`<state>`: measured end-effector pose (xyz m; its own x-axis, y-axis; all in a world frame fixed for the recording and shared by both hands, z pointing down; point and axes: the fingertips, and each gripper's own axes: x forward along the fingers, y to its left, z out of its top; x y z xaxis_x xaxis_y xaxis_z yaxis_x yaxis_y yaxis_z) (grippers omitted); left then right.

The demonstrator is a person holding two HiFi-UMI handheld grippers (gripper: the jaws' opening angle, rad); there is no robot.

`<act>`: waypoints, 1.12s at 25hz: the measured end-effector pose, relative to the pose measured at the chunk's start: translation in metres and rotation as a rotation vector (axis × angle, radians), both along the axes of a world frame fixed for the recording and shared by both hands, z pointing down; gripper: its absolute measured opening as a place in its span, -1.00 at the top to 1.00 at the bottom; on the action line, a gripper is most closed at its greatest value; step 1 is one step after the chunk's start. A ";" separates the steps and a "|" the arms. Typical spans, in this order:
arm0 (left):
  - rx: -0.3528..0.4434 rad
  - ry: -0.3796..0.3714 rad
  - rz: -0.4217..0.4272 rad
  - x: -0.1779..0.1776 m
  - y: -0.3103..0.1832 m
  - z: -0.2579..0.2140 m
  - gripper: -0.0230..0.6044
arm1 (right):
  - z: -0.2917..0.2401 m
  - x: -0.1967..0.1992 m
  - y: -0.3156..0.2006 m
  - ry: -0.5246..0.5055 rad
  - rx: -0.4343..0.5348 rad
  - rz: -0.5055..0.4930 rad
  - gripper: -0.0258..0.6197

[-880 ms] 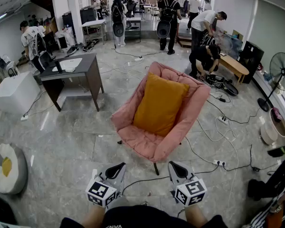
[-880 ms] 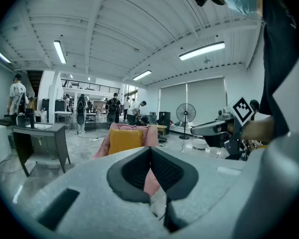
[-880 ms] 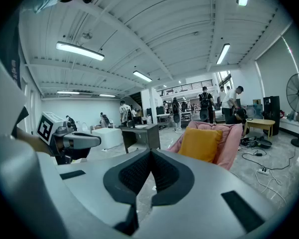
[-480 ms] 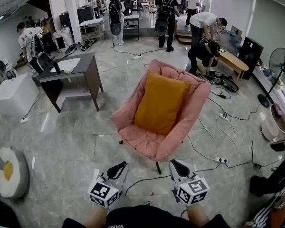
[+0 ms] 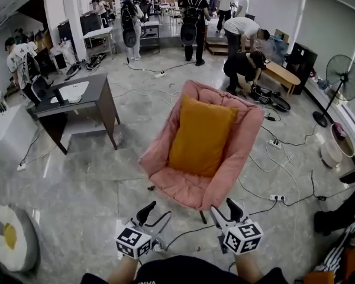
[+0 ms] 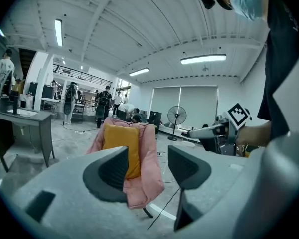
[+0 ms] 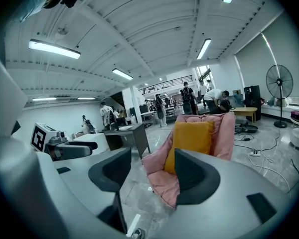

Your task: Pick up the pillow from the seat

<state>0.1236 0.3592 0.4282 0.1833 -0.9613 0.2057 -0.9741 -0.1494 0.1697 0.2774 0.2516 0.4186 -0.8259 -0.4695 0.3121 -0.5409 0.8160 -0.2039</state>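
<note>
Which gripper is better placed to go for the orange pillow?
Right, marginally. Left gripper and right gripper are both open, short of the pink chair, but the right sits nearer its front edge and sees the orange pillow less blocked.

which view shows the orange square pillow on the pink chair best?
Head view: the orange square fabric pillow shows whole, leaning upright against the back of the pink padded chair. The left gripper view and the right gripper view both catch it too, but smaller, each with a jaw covering its lower part.
</note>
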 end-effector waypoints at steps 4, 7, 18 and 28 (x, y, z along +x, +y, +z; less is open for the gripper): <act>-0.017 0.004 0.059 -0.050 -0.009 -0.003 0.12 | -0.004 -0.042 -0.004 -0.007 -0.017 0.066 0.09; -0.018 0.001 0.103 -0.082 -0.017 -0.006 0.11 | -0.006 -0.069 -0.008 -0.011 -0.020 0.118 0.08; -0.031 0.023 0.210 -0.149 -0.035 0.010 0.11 | 0.010 -0.113 -0.006 -0.016 -0.069 0.266 0.08; -0.067 0.039 0.226 -0.177 -0.074 0.023 0.11 | 0.018 -0.136 -0.055 -0.007 -0.085 0.301 0.08</act>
